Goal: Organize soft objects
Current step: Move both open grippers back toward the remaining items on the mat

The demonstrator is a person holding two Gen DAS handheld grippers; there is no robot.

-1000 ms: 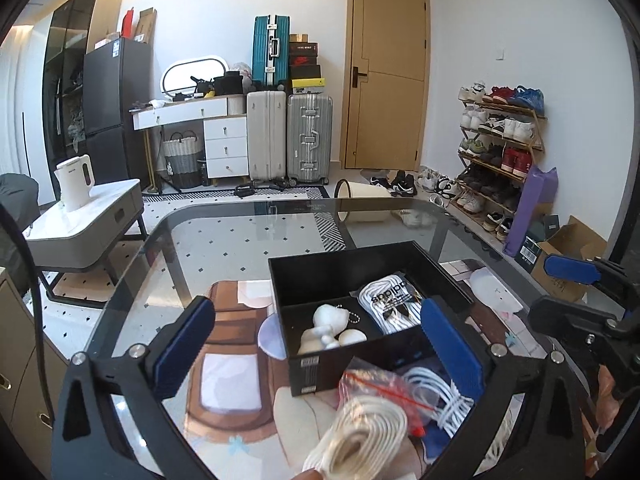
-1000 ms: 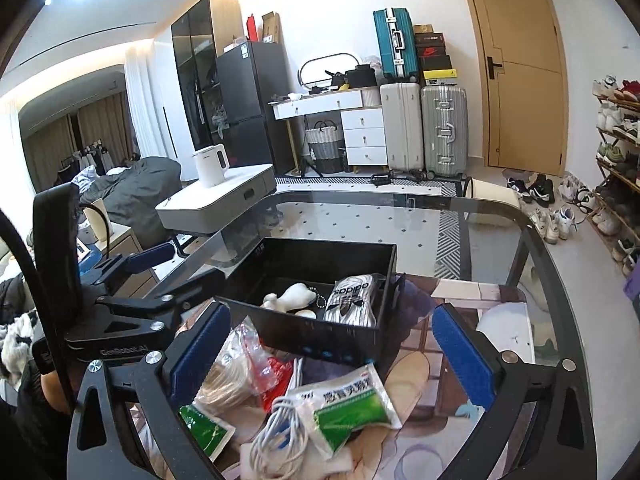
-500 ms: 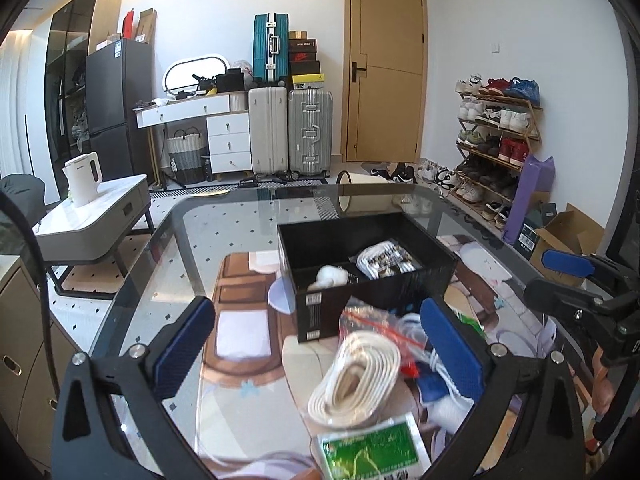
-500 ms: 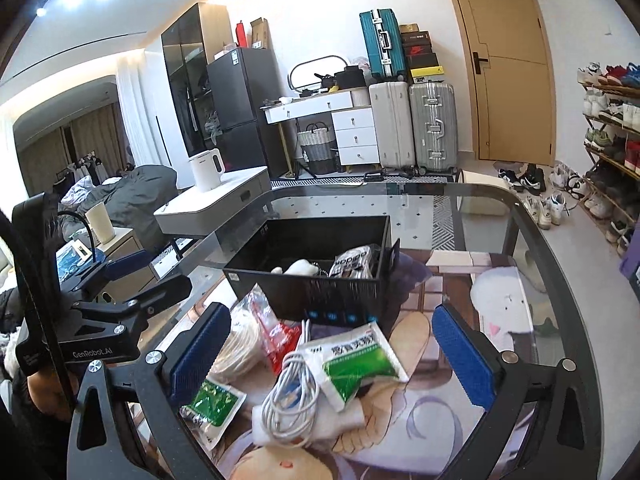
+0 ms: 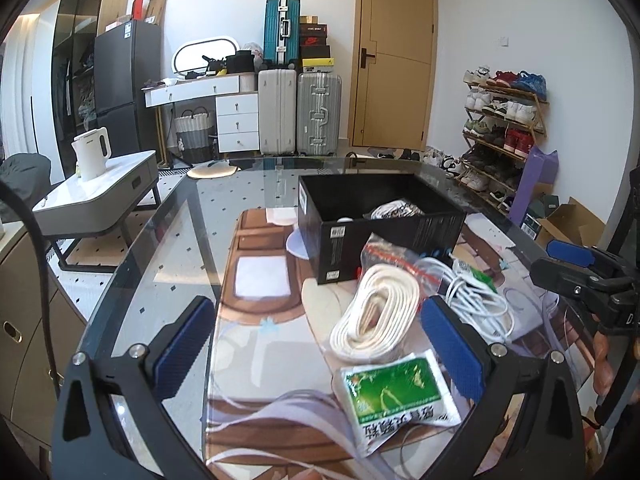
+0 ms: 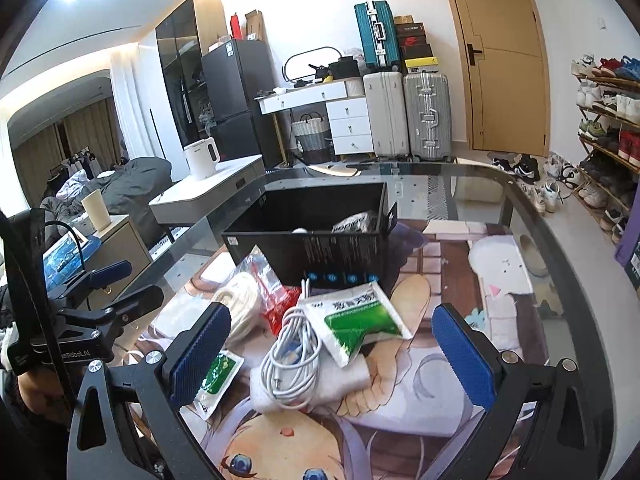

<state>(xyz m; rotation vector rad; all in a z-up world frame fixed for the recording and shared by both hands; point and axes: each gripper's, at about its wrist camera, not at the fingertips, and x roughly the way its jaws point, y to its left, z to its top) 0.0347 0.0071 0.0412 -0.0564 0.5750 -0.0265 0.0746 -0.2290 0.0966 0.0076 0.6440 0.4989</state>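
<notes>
A black box (image 5: 380, 226) (image 6: 316, 240) stands on the glass table and holds a white object and a printed packet. In front of it lie a coiled white strap (image 5: 374, 314) (image 6: 240, 300), a clear bag with red trim (image 6: 276, 292), a white cable bundle (image 6: 290, 360) (image 5: 476, 300) on a folded white cloth (image 6: 320, 384), and two green-and-white packets (image 5: 400, 394) (image 6: 358, 320). My left gripper (image 5: 320, 348) is open and empty, above the mat near the strap. My right gripper (image 6: 332, 356) is open and empty, above the cable and packet.
A printed cartoon mat (image 6: 500, 300) covers the glass table (image 5: 160, 248). Beyond it are a low grey side table with a white kettle (image 5: 92, 158), suitcases (image 5: 300, 112), a door and a shoe rack (image 5: 504, 120).
Both grippers have pulled back from the black box toward the near edge. The box looks farther away and more of the loose items in front of it show.
</notes>
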